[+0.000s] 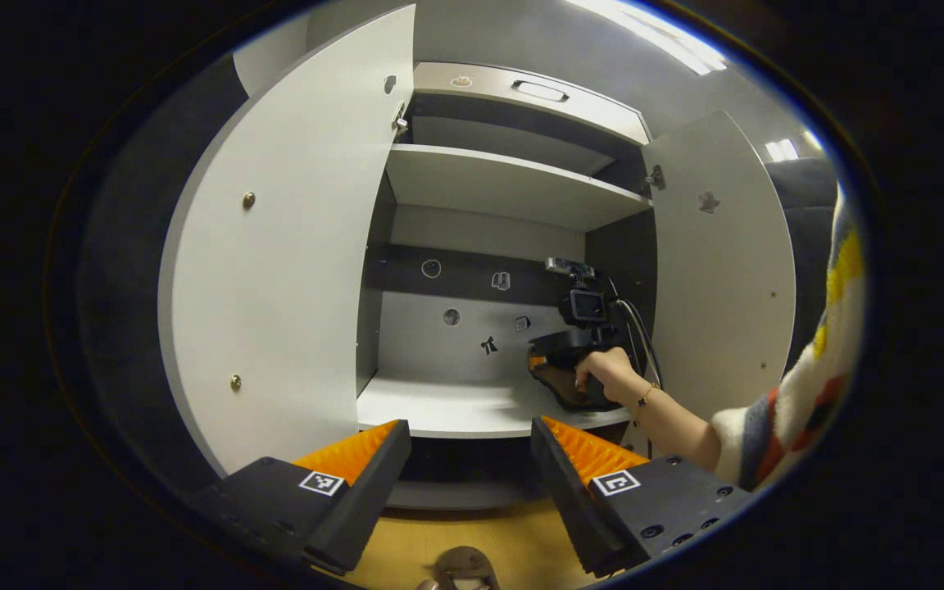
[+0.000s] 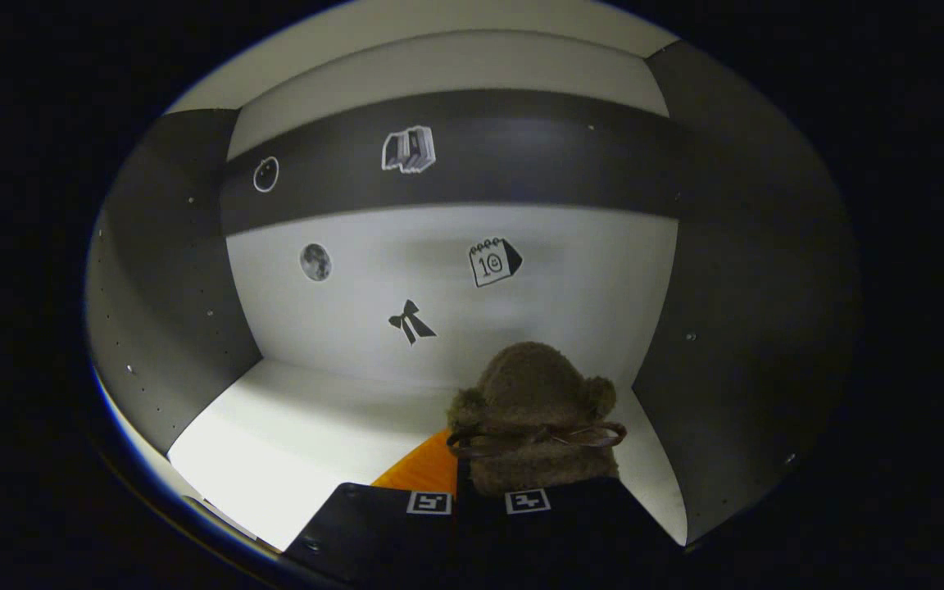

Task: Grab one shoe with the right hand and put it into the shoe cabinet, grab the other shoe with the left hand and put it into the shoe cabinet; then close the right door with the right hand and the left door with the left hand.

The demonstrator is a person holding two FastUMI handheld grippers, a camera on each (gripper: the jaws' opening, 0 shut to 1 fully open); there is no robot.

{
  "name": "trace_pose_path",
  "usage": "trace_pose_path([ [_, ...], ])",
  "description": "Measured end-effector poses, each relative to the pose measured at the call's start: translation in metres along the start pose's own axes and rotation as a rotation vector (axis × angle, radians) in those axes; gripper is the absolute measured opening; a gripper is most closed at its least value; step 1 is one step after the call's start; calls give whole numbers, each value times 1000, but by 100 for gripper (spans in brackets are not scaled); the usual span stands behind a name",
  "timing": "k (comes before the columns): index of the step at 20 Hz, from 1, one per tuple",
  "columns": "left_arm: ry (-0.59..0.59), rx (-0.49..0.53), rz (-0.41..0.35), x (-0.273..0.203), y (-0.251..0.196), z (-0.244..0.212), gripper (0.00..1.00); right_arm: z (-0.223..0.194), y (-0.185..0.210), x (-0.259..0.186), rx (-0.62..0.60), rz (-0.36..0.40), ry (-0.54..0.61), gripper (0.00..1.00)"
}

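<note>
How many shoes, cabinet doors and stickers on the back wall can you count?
Shoes: 2, one held in the cabinet, one on the floor
Doors: 2, left, right
Stickers: 5, e.g. bow
Total: 9

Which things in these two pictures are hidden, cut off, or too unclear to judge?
- Left gripper view: the second shoe on the floor is cut off by the bottom edge.
- Left gripper view: the right gripper is small and far away; the hand covers part of it.
- Right gripper view: the back of the furry shoe is hidden behind the gripper's own body, so whether both fingers press on it cannot be told.
</note>
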State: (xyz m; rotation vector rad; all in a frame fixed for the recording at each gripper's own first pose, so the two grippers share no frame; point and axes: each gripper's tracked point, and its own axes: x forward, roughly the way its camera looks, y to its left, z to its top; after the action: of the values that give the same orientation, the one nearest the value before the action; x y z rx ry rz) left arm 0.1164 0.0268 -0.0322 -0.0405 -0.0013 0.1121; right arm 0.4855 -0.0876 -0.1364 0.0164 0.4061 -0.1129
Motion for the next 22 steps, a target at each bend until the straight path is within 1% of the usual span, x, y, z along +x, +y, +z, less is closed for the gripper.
trace_pose_path([
  [1, 6, 1, 8, 1, 2, -2, 94, -2, -3, 2, -5, -6, 7, 8],
  [2, 13, 3, 14, 3, 3, -3, 94, -8, -1, 4, -1, 3, 25, 17],
  [3, 17, 5, 17, 6, 3, -4, 94, -13, 0, 7, -1, 7, 40, 19],
  [4, 18, 5, 16, 8, 2, -4, 94, -13, 4, 5, -1, 25, 46, 23],
  [5, 18, 5, 14, 10, 1, -3, 94, -14, 5, 4, -2, 26, 51, 34],
  [6, 17, 6, 12, 11, 0, -2, 94, -14, 5, 1, -7, 28, 53, 40],
  [7, 15, 8, 9, 11, -1, -2, 94, -15, 4, -1, -9, 26, 57, 40],
  [8, 15, 12, 6, 10, -2, -1, 94, -16, 6, -6, -5, 39, 61, 44],
  [10, 19, 16, 3, 7, -3, -3, 94, -14, 11, -18, 5, 65, 51, 45],
  [13, 26, 7, -2, 2, -2, -6, 94, -18, 18, -36, -22, 81, 45, 89],
  [15, 22, -4, -6, -5, -2, -5, 94, -15, 21, -51, -48, 86, 21, 95],
  [17, 16, -6, -4, -13, 1, -6, 94, -6, 24, -71, -36, 98, -23, 95],
  [19, 14, -16, -5, -21, 3, -9, 94, 12, 24, -96, -25, 103, -96, 96],
  [22, 11, -63, -35, -31, 1, -15, 94, 42, 31, -147, -16, 127, -243, 97],
])
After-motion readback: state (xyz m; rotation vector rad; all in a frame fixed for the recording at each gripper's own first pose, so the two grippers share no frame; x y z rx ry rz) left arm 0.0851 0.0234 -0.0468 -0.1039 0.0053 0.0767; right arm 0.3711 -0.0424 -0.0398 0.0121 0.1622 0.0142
